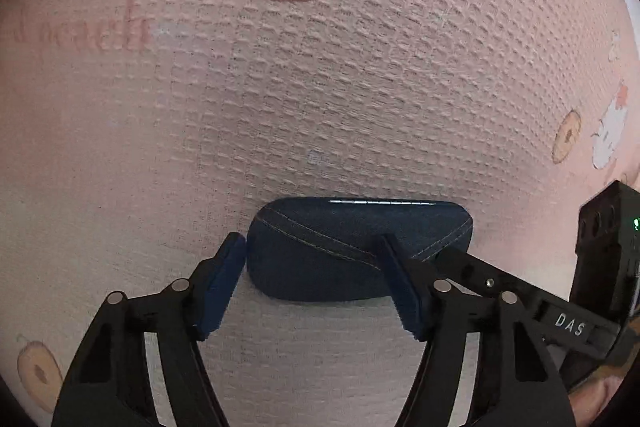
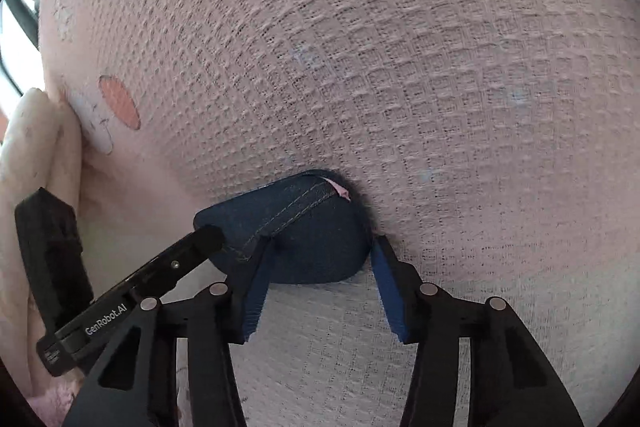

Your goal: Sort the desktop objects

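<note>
My left hand-held gripper (image 1: 316, 281) and right hand-held gripper (image 2: 316, 273) each straddle an end of the denim glasses case (image 1: 352, 247), unclenched, as it lies flat on the pink waffle cloth (image 1: 320, 87). It seems light, stiff-shelled, fabric-grippy; I'd pinch across its narrow width.

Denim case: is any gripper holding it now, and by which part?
Cannot be told. The denim case lies on the cloth; fingers of the left gripper bracket one end, those of the right gripper the other, but pressing is unclear.
</note>
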A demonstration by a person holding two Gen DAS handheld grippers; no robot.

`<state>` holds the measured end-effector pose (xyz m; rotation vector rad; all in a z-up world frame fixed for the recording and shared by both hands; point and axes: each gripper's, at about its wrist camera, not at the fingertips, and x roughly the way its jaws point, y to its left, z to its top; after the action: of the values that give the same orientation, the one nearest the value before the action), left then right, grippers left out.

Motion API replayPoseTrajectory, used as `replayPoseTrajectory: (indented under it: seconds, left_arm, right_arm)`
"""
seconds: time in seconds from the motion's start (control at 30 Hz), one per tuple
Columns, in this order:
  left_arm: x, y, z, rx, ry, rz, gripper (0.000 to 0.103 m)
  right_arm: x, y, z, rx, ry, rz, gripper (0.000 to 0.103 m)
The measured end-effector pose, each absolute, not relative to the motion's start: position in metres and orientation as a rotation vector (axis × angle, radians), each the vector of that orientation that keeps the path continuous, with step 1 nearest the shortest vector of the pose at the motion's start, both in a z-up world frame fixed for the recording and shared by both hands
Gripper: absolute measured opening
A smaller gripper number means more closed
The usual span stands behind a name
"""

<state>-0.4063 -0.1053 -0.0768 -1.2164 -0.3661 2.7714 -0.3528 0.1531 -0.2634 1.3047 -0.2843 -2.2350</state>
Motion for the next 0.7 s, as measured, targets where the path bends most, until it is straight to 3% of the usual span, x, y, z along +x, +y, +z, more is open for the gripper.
replayPoseTrajectory:
  seconds: [0.07,0.1,0.17,0.23,0.27,0.3,0.33,0.53,0.6,0.67,0.7]
  left_arm:
    - [-0.408,-0.105,-0.075,-1.235,-0.364,2.770,0.068]
    - [-0.408,-0.105,-0.073,-1.242,-0.376,2.756,0.064]
    - [-0.406,-0.101,-0.070,-1.252,-0.449,2.654,0.036]
    - [-0.400,-0.087,-0.065,-1.248,-0.437,2.590,0.036]
    - [-0.395,-0.076,-0.062,-1.240,-0.375,2.587,0.031]
    - [-0.390,-0.067,-0.060,-1.232,-0.314,2.580,0.027]
    - [-0.387,-0.061,-0.059,-1.235,-0.276,2.566,0.023]
    - [-0.374,-0.064,-0.054,-1.307,-0.137,2.598,0.028]
    - [-0.371,-0.077,-0.052,-1.336,-0.190,2.609,0.037]
    - [-0.373,-0.091,-0.051,-1.363,-0.260,2.608,0.060]
    - [-0.372,-0.098,-0.052,-1.372,-0.293,2.612,0.064]
  right_arm:
    - [-0.351,0.152,-0.261,1.317,-0.267,-2.248,0.046]
    - [-0.350,0.152,-0.259,1.326,-0.254,-2.248,0.041]
    - [-0.346,0.150,-0.252,1.331,-0.220,-2.240,0.029]
    - [-0.338,0.147,-0.244,1.336,-0.168,-2.215,0.023]
    - [-0.332,0.144,-0.239,1.336,-0.115,-2.204,0.022]
    - [-0.325,0.142,-0.235,1.329,-0.061,-2.201,0.009]
    - [-0.320,0.141,-0.231,1.325,-0.015,-2.199,0.006]
    - [-0.305,0.157,-0.220,1.363,0.044,-2.226,0.005]
    - [-0.307,0.165,-0.218,1.376,-0.011,-2.245,0.006]
    - [-0.312,0.172,-0.218,1.393,-0.071,-2.255,0.006]
    - [-0.315,0.174,-0.219,1.403,-0.096,-2.261,0.006]
